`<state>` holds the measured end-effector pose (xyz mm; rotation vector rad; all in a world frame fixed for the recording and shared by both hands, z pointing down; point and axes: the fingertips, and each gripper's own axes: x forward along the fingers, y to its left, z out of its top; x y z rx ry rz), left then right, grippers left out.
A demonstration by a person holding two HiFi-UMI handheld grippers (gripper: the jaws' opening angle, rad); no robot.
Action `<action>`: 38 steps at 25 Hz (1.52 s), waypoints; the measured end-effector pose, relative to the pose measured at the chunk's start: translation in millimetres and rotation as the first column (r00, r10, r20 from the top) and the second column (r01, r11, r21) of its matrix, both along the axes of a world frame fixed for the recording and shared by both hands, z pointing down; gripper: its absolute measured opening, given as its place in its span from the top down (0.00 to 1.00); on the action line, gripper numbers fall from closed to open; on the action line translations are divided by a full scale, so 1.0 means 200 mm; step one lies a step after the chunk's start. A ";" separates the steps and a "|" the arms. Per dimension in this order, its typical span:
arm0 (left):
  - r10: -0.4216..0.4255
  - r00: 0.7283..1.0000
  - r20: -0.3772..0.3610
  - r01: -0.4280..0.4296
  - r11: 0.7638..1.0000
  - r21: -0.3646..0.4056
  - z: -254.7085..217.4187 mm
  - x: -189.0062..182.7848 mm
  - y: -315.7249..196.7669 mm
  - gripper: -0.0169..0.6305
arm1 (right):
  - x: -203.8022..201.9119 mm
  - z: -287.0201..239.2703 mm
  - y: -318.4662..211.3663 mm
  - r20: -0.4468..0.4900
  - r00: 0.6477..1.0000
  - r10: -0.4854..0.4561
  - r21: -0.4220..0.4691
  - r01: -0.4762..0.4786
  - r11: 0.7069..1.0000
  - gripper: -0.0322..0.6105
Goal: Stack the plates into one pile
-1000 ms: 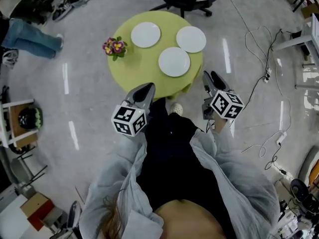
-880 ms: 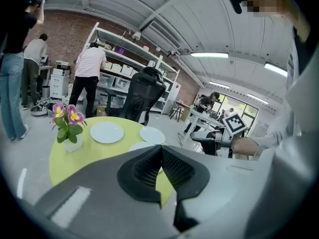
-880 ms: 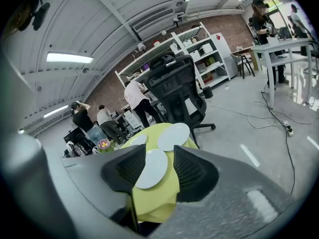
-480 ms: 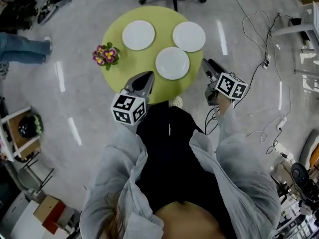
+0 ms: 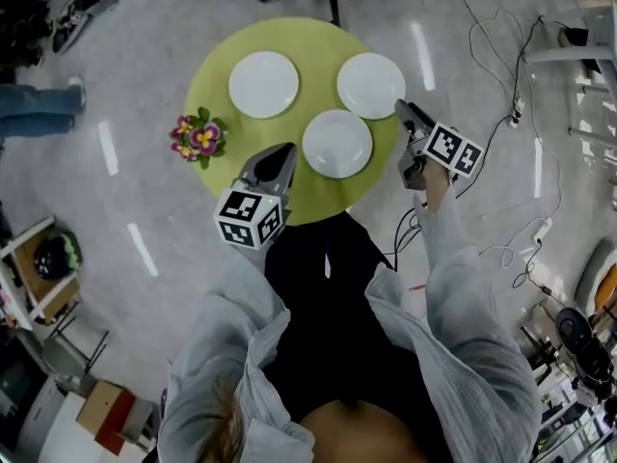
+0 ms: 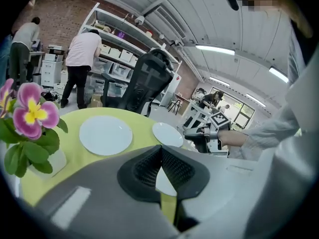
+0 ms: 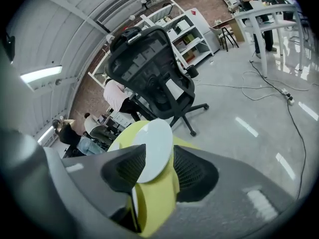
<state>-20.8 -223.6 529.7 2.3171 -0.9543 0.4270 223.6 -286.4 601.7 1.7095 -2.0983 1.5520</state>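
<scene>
The left tongs (image 5: 282,152) are pressed together on nothing, low over the near edge of the worktop (image 5: 307,199), just beside the nearest plate (image 5: 337,144). The right tongs (image 5: 403,109) stand apart at the worktop's right rim. The far-right plate (image 5: 371,85) shows through their gap, and neither pad presses on it. With the far-left plate (image 5: 263,84), that makes three plain white, round, shallow plates lying flat and apart in a triangle on the round lime-green top, none stacked. Potted flowers (image 5: 200,137) sit at its left edge.
</scene>
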 end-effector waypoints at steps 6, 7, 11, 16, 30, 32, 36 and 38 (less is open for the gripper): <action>0.003 1.000 -0.005 -0.003 1.000 -0.031 0.07 -0.04 -0.03 0.95 | 0.00 0.11 -0.09 -0.014 1.000 0.009 -0.046 -0.009 0.999 0.68; 0.003 1.000 -0.003 -0.003 0.999 -0.033 0.08 -0.04 -0.04 0.95 | 0.00 0.13 -0.10 -0.015 1.000 0.009 -0.054 -0.010 0.999 0.69; -0.007 1.000 0.007 0.007 0.999 -0.032 0.09 -0.07 -0.05 0.95 | 0.01 0.14 -0.13 -0.039 0.999 0.029 -0.058 -0.031 0.998 0.80; -0.023 1.000 0.005 0.023 0.999 -0.035 0.08 -0.10 -0.02 0.95 | 0.02 0.08 -0.14 -0.143 0.990 0.022 -0.035 -0.027 0.999 0.81; -0.092 0.996 -0.007 0.092 0.996 0.001 -0.04 -0.17 0.17 0.95 | -0.14 -0.25 -0.15 0.016 0.996 0.085 0.128 -0.087 0.988 0.93; -0.111 0.994 -0.008 0.111 0.994 0.003 -0.06 -0.19 0.21 0.95 | -0.16 -0.27 -0.15 -0.002 0.997 0.073 0.133 -0.072 0.988 0.93; -0.150 0.989 -0.008 0.150 0.989 0.015 -0.12 -0.24 0.28 0.95 | -0.22 -0.35 -0.12 -0.046 0.999 0.024 0.165 -0.016 0.986 0.93; -0.161 0.987 -0.007 0.161 0.986 0.029 -0.15 -0.26 0.30 0.95 | -0.23 -0.42 -0.10 -0.044 0.999 0.015 0.182 -0.007 0.983 0.93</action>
